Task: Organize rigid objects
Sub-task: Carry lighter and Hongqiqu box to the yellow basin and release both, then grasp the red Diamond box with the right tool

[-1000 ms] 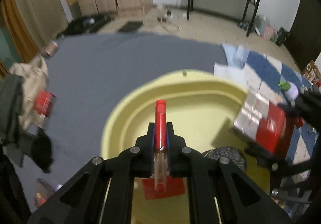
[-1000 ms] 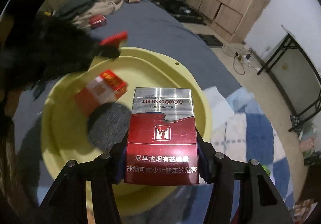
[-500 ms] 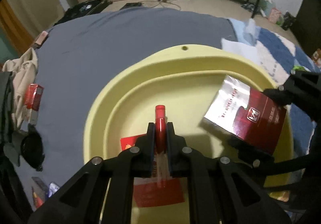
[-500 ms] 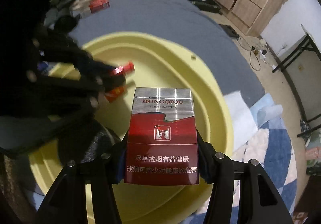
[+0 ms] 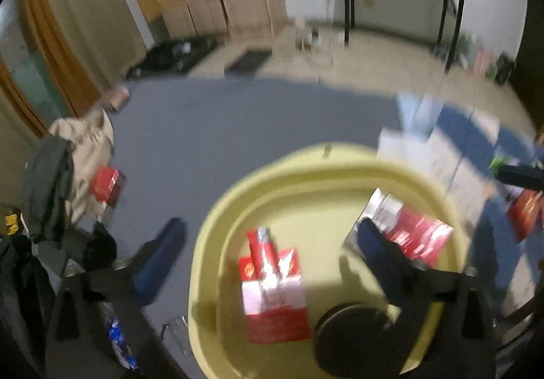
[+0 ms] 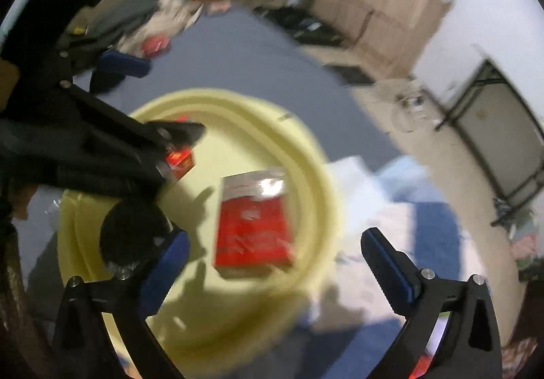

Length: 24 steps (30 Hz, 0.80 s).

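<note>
A yellow basin (image 5: 210, 243) sits on the grey bed. In it a red lighter (image 5: 261, 250) lies across a red-and-white pack (image 5: 275, 307), beside a black round disc (image 5: 353, 338). My left gripper (image 5: 268, 236) hangs above them, jaws opening wide, and nothing is between them. The red-and-silver cigarette pack (image 6: 251, 226) lies flat in the basin (image 6: 316, 175), also seen in the left wrist view, cigarette pack (image 5: 414, 236). My right gripper (image 6: 275, 243) is above it, its jaws opening and clear of the pack. The left gripper's black fingers (image 6: 136, 141) cross the right view.
Another red pack (image 5: 107, 185) lies by a heap of clothes (image 5: 68, 168) at the left. A blue-and-white checked blanket (image 5: 459, 141) lies right of the basin, with a red pack (image 5: 525, 209) at its edge. Wooden cabinets and a black table stand beyond.
Both grippers went from shut to wide open. The lighter left the left jaws and lies on the pack; the cigarette pack left the right jaws and lies in the basin. Both views pulled back.
</note>
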Each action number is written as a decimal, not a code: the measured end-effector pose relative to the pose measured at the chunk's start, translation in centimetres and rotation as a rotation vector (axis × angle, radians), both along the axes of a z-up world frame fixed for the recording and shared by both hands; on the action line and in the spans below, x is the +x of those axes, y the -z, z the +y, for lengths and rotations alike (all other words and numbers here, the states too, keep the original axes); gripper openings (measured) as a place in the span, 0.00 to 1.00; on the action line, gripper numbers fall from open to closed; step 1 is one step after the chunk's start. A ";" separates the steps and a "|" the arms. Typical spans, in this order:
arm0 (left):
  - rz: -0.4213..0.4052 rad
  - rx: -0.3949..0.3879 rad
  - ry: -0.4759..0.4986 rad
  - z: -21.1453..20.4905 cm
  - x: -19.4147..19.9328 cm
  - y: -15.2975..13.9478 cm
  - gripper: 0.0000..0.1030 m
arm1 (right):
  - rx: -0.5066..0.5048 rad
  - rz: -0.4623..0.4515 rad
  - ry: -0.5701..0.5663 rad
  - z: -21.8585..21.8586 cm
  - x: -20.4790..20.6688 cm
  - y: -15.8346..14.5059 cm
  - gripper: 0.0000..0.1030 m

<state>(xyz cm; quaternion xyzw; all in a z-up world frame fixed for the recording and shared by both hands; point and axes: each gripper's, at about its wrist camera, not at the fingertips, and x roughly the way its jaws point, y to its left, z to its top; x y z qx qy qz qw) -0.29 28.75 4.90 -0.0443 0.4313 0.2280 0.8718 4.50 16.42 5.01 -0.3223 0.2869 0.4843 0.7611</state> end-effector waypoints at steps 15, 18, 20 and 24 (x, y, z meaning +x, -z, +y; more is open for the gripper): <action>-0.095 -0.052 0.572 -19.4 7.2 -1.2 1.00 | 0.368 -0.028 0.811 -32.7 8.8 -5.0 1.00; -0.120 -0.099 0.724 -23.3 8.2 0.0 1.00 | 0.361 -0.030 0.797 -33.6 9.4 -4.4 1.00; -0.133 -0.110 0.773 -24.7 9.0 1.2 1.00 | 0.323 0.013 0.804 -34.3 10.7 -3.1 1.00; -0.087 -0.069 0.785 -26.4 10.4 4.0 1.00 | 0.221 0.102 0.865 -34.9 14.3 -0.2 1.00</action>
